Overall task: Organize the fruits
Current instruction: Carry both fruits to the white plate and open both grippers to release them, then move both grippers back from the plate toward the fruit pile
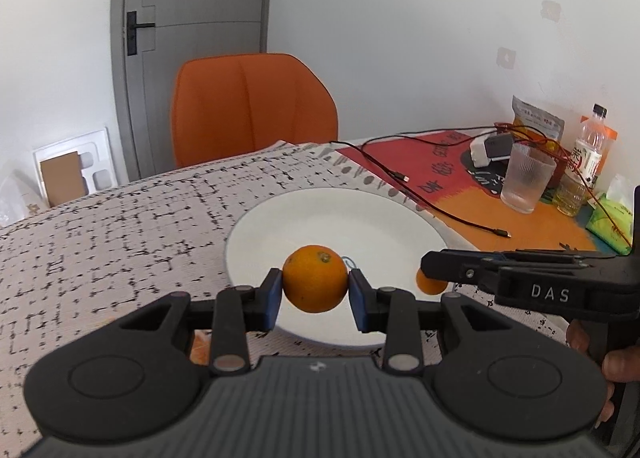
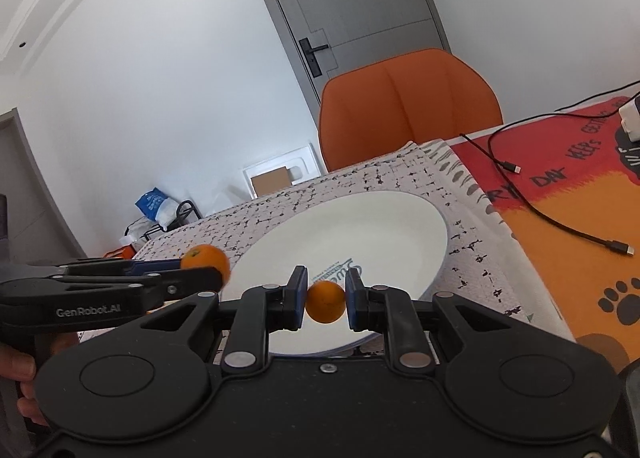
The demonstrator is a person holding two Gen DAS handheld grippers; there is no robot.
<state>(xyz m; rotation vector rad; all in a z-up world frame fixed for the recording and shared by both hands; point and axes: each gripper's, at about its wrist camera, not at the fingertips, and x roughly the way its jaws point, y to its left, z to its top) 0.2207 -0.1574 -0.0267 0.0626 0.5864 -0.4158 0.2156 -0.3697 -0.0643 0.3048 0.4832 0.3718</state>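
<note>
Two round oranges held above near rim of white ceramic plate [image 1: 280, 214]: left gripper [image 1: 315, 285] pinching larger orange [image 1: 315, 284], right gripper [image 2: 326, 303] pinching smaller orange [image 2: 326, 303]. Carry farther over plate centre, lower, then release gently, apart, so neither rolls.

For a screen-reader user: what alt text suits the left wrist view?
Left tongs grip an orange over a white plate on a patterned cloth. The right tongs hold a smaller orange at the plate's right edge; an orange chair stands behind.
</note>
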